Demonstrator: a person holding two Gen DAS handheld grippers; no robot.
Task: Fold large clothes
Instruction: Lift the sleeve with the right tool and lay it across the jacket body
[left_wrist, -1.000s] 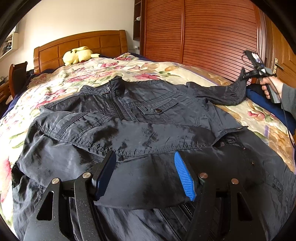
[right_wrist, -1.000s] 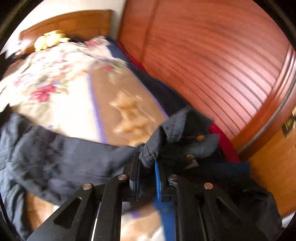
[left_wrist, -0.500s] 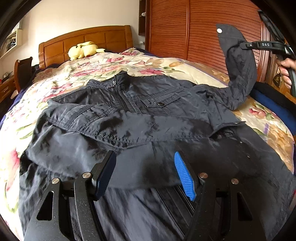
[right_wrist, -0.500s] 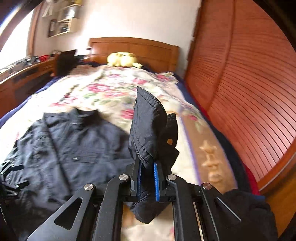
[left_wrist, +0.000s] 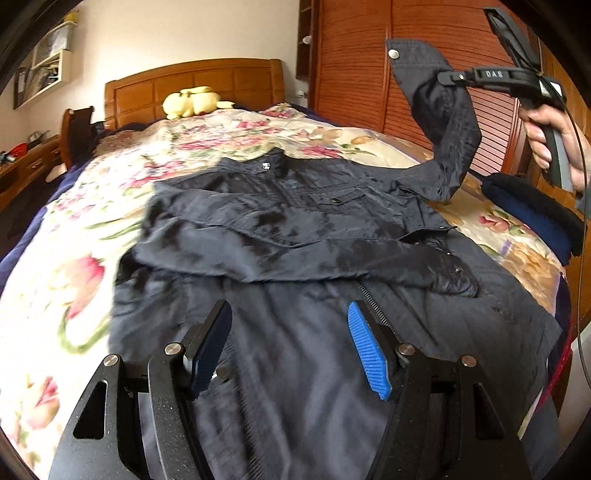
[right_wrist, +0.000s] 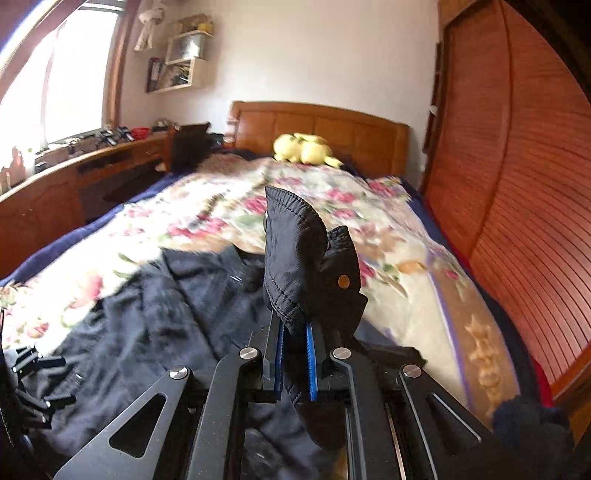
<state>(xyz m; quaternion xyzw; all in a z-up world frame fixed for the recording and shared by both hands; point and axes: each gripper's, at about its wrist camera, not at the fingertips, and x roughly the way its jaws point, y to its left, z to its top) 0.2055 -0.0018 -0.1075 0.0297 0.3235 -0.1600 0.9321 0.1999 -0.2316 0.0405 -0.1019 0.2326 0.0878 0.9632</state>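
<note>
A large dark navy jacket (left_wrist: 295, 236) lies front-up on the floral bedspread (left_wrist: 74, 258), one sleeve folded across its chest. My left gripper (left_wrist: 290, 328) is open and empty, low over the jacket's lower front. My right gripper (right_wrist: 293, 328) is shut on the cuff (right_wrist: 306, 266) of the other sleeve and holds it raised above the bed. It also shows in the left wrist view (left_wrist: 443, 77) at the upper right, with the sleeve (left_wrist: 450, 147) hanging from it down to the jacket's shoulder.
A yellow plush toy (left_wrist: 192, 101) lies by the wooden headboard (left_wrist: 192, 81). A slatted wooden wardrobe (left_wrist: 354, 66) stands along the bed's right side. A dark blue folded item (left_wrist: 532, 218) lies at the bed's right edge. A desk (right_wrist: 74, 166) stands left.
My right gripper has lifted the sleeve cuff off the bed's right edge, up and in toward the jacket. My left gripper has drawn back a little toward the hem, still open.
</note>
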